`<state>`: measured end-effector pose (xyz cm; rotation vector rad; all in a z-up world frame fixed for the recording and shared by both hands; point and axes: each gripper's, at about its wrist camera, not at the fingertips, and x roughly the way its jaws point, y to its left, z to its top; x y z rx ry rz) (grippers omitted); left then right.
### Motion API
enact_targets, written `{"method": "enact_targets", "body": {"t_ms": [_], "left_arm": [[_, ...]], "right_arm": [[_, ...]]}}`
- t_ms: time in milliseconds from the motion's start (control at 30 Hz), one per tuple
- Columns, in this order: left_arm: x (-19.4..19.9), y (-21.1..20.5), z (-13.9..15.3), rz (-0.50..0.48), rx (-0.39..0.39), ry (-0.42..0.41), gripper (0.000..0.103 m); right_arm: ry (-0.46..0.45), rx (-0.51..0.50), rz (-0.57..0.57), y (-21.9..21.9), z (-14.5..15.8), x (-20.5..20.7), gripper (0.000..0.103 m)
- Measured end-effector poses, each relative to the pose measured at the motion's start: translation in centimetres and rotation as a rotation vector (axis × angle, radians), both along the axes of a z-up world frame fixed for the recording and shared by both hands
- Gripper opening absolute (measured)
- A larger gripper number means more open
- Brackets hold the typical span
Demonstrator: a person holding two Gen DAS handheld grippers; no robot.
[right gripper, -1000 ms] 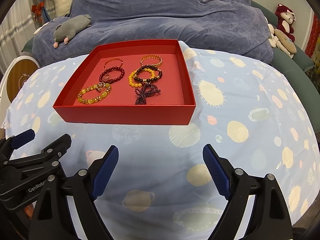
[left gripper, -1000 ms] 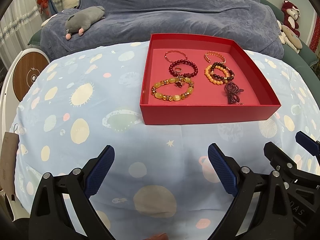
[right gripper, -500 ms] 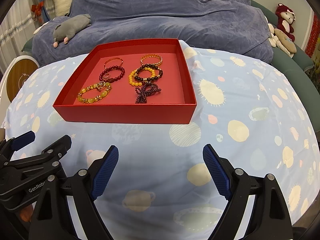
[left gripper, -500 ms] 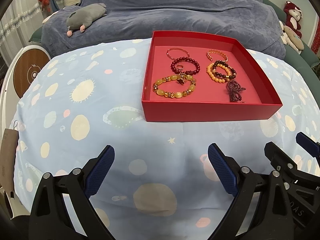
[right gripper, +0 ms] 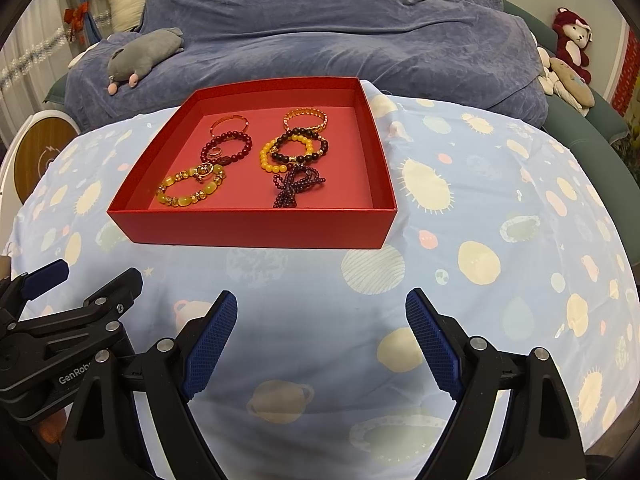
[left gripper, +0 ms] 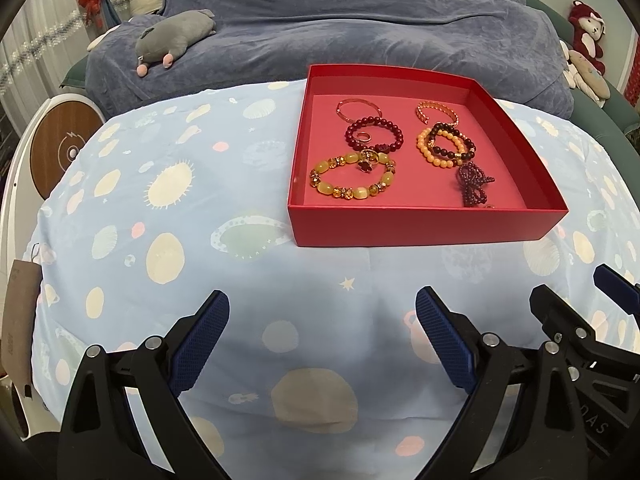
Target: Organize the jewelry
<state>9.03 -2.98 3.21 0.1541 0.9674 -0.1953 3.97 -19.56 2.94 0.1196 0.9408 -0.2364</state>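
Tablecloth (right gripper: 480,208) below; both tongs (left gripper: 322,340) (right gripper: 320,340) wide, empty.

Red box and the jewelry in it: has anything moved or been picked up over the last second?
Nothing visibly changed. The red box sits on the patterned cloth as before, with the bracelets inside, including the yellow bead bracelet, in the same places. The left gripper and right gripper both stay open and empty, short of the box; nothing was grasped or released.

I see a pale blue planet-print cloth (left gripper: 200,240) up front, a blue-grey blanket (right gripper: 340,36) behind with a grey plush (left gripper: 172,38), a red plush monkey (right gripper: 570,42) right, maybe a round speaker (left gripper: 64,148) left.
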Motion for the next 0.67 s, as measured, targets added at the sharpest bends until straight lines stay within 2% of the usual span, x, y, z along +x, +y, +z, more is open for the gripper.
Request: {"method": "enact_targets", "body": {"t_ms": [667], "left_arm": [[0.11, 0.06, 0.13, 0.01, -0.01, 0.0, 0.089]], "right_arm": [[0.0, -0.004, 0.0, 0.17, 0.13, 0.12, 0.083]]}}
